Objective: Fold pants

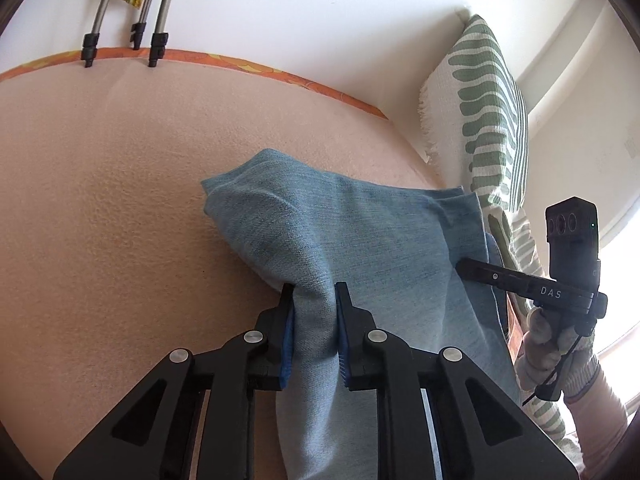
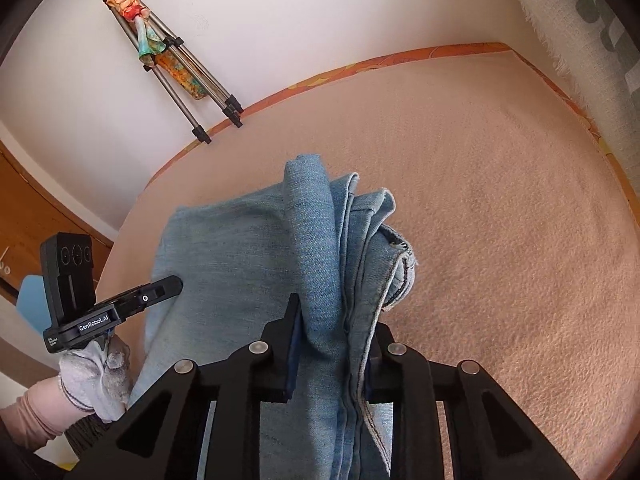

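Observation:
Light blue denim pants (image 1: 360, 236) hang bunched between my two grippers above a peach blanket (image 1: 100, 200). My left gripper (image 1: 314, 298) is shut on a fold of the pants. My right gripper (image 2: 334, 312) is shut on several gathered layers of the pants (image 2: 240, 256), with a stitched hem showing at its right side. The right gripper also shows in the left wrist view (image 1: 464, 266), its finger reaching into the cloth. The left gripper shows in the right wrist view (image 2: 176, 282) at the pants' left edge.
The blanket (image 2: 500, 220) covers a bed with an orange patterned edge (image 1: 280, 72) against a white wall. A green-and-white patterned pillow (image 1: 488, 112) stands at the right. Tripod legs (image 2: 192, 80) lean on the wall. A wooden door (image 2: 36, 208) is at left.

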### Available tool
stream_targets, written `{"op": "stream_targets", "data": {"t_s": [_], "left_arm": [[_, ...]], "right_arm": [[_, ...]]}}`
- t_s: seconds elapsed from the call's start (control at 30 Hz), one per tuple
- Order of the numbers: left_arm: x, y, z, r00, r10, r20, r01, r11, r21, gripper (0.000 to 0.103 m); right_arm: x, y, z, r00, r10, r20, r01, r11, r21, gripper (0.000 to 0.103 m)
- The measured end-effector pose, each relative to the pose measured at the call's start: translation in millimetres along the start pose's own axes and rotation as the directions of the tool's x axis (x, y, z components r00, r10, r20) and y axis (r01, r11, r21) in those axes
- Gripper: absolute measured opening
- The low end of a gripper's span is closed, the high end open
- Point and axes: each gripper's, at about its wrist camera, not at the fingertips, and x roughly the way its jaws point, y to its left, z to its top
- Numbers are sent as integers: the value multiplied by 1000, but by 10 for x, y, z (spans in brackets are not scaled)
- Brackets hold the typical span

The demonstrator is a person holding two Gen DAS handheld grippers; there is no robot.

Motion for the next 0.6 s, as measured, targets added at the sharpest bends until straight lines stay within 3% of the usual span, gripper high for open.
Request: {"op": "stream_targets", "data": {"t_s": [0.27, 0.47, 0.6], "left_arm": [[-316, -252, 57, 996, -44, 76, 38, 996, 84, 12], [-632, -648, 92, 984, -104, 144, 75, 979, 191, 12], [-774, -727, 166, 975, -139, 174, 103, 975, 199, 11]], "right_arm": [[-436, 283, -72, 994, -46, 94, 50, 998, -42, 16], [-860, 591, -143, 984, -33, 173, 48, 995, -84, 15], [-1140, 776, -155, 973, -39, 229, 66, 991, -112, 15]]}}
